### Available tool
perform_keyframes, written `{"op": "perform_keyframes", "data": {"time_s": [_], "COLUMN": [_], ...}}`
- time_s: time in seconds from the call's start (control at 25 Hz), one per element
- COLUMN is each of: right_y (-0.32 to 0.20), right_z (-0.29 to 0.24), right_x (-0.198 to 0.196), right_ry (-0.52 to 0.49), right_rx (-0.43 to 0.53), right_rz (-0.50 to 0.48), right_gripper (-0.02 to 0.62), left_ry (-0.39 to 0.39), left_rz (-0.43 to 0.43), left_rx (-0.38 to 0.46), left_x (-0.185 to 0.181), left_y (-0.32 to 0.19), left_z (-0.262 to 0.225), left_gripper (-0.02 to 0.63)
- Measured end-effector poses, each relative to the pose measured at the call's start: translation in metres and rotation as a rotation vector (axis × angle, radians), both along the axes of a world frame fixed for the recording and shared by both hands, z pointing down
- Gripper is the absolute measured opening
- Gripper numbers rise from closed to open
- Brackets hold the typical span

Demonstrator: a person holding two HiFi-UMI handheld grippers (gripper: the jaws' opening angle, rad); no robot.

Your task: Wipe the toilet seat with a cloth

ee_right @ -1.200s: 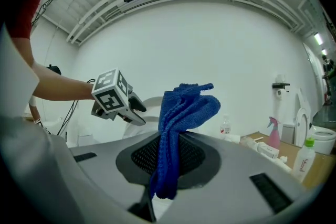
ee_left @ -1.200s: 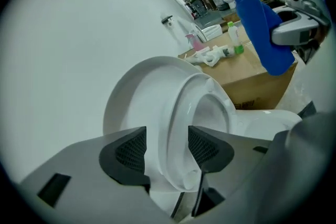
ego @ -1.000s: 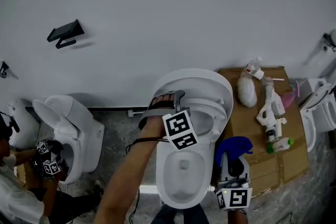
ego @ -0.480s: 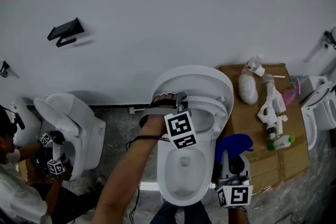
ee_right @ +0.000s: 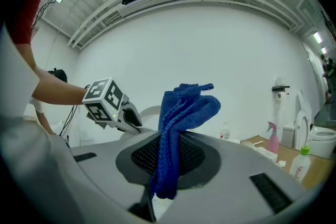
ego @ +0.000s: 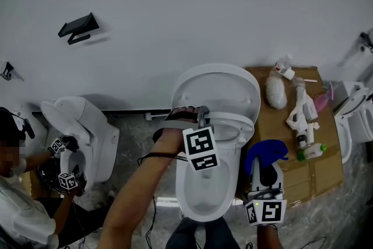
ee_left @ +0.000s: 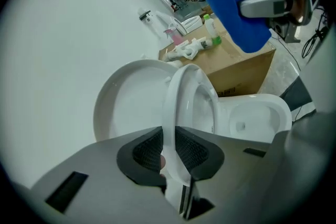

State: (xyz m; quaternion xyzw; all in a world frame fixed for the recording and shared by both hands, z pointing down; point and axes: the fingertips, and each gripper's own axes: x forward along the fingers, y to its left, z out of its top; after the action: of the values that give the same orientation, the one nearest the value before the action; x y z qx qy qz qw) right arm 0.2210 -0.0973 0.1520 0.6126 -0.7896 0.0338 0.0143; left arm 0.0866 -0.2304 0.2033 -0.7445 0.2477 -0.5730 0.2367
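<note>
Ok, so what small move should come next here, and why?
Probably swing the seat down onto the bowl. The left tool has just been closing and now clamps the seat's rim, which stands raised between lid and bowl. The right tool holds the blue cloth clear of the toilet, so a lowered seat could be wiped.

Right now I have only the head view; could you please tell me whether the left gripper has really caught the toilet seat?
Observer: Yes. In the left gripper view, the left gripper has both pads on the rim of the raised toilet seat; its jaws have just been closing.
Operator: Thank you. Is the cloth secure?
Observer: The right gripper view shows the right gripper pinching the blue cloth between its pads.
</note>
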Motion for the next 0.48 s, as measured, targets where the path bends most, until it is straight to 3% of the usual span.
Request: {"op": "perform_keyframes", "data": {"time_s": [0.24,0.48], "right_y": [0.007,0.016], "right_z": [-0.006,-0.008], "right_x": [-0.003,-0.011], "right_ry": [-0.020,-0.014], "right_rx": [0.010,0.021], "right_rz": [-0.005,-0.018], "right_gripper": [0.069,0.069], "left_ry": [0.057,0.053], "left_rz": [0.012,0.028], "left_rx": [0.008,-0.090], "left_x": [-0.002,-0.003], "left_y": [0.034,0.066], "left_z": [-0.001,0.004], "left_gripper": [0.086,0.094]}}
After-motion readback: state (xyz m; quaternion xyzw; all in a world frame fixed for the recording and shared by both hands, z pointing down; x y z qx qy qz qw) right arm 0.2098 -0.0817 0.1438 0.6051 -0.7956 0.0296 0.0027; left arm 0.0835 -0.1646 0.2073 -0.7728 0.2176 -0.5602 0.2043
